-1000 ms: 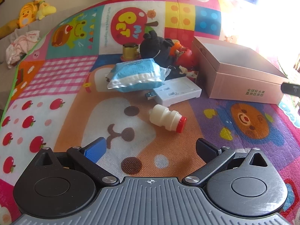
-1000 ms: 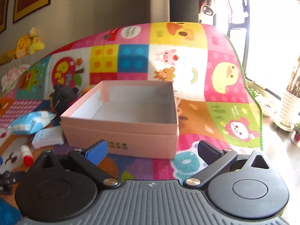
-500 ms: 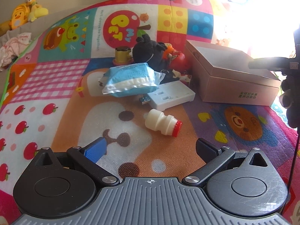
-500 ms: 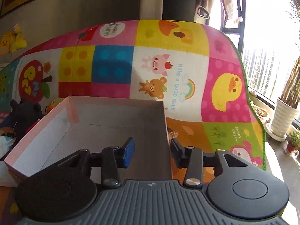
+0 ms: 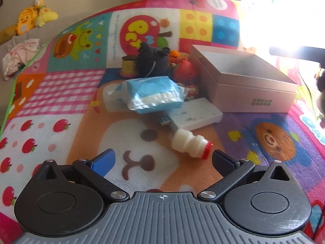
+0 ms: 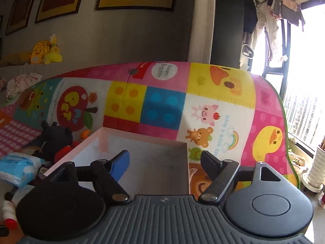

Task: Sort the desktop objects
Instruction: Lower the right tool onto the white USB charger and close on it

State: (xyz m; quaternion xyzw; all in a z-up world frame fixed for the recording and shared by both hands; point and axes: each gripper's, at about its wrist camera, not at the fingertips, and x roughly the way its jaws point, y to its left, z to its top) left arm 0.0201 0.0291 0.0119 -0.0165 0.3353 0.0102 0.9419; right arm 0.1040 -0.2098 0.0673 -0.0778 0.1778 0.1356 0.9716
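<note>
Surface: cartoon play mat in bright patchwork squares.
Right side: open pink box.
Beside the box: white adapter, flat.
Near edge: small bottle on its side, red cap.
Middle: blue tissue pack.
Behind: black plush, small jar, red toy.

Matt cardboard box; glossy plastic bottle (ribbed); crinkled shiny plastic tissue pack; fuzzy cloth plush toy; smooth printed mat.

the left wrist view looks low across the play mat toward the pink box, which the right wrist view overlooks closely.
</note>
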